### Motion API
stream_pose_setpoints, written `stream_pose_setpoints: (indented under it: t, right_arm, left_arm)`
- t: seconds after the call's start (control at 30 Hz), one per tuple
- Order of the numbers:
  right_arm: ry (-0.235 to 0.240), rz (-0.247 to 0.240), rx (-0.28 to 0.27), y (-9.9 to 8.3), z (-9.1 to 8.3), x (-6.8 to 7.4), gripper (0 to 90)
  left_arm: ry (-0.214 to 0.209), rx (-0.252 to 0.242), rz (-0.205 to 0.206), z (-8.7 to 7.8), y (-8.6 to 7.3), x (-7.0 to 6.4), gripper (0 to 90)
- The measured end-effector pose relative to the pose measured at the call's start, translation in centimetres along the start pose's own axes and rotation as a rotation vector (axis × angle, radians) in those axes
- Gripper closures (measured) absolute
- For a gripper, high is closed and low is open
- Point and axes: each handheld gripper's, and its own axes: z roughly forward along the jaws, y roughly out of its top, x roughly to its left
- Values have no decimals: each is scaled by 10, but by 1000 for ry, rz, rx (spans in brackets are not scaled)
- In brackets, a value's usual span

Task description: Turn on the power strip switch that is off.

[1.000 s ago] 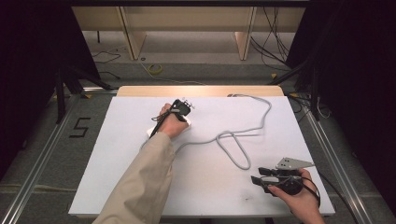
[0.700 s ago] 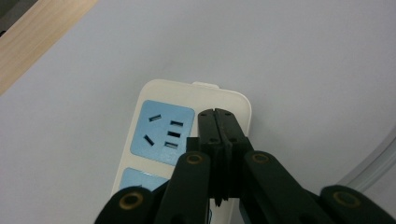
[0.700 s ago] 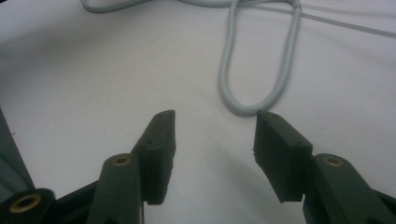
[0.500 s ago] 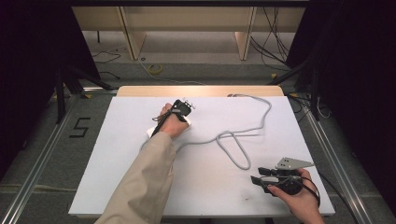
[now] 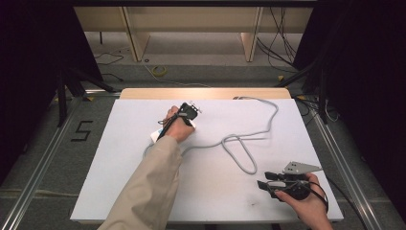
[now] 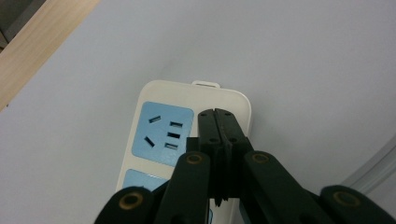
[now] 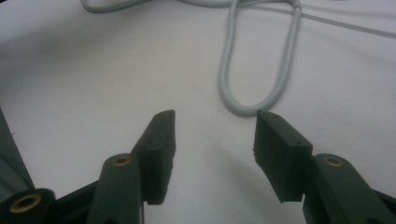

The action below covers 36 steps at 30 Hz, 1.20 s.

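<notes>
From where I stand, the person's left arm, in a beige sleeve, reaches well out over the pale grey tabletop. The left gripper has its two black jaws pressed flat together with nothing between them, and their joined tip sits over the cream plastic power strip with light-blue socket panels, just beside the far socket face. Whether the tip actually touches the strip's surface I cannot tell. The strip lies flat toward the far-left part of the table, mostly covered by the hand in the high view.

A long pale grey power cord runs from the strip across the middle of the table, looping once before trailing off to the far edge. The right gripper rests near the front right corner, its jaws spread wide and holding nothing; the cord's loop lies just ahead of them.

The risks, as I judge them: the strip is light and lies on a smooth surface, so a push from the closed tip could slide or pivot it rather than press anything. The tip could also skid off the rounded edge. If the strip moves, the slack cord may drag, and the loop could snag the idle right gripper.
</notes>
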Motion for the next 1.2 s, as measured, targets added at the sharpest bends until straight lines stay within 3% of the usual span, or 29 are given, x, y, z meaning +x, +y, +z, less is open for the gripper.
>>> stream_pose_setpoints:
  t: [0.4, 0.47, 0.6, 0.67, 0.93, 1.2]
  right_arm:
    - [2, 1, 1, 0, 0, 0, 495]
    - [2, 1, 1, 0, 0, 0, 495]
    - [1, 1, 1, 0, 0, 0, 495]
    - [2, -2, -1, 0, 0, 0, 495]
    - [0, 1, 1, 0, 0, 0, 495]
    - [1, 2, 3, 0, 0, 0, 495]
  left_arm:
    - [-7, -20, -19, -1, -1, 1, 897]
    - [-32, -25, -37, -1, -1, 2, 897]
    - [-33, -37, -51, -3, -2, 3, 893]
    - [-40, -60, -81, -5, -2, 3, 855]
    - [-27, -87, -87, -19, -7, 10, 762]
    - [-44, -160, -118, -41, -21, 14, 628]
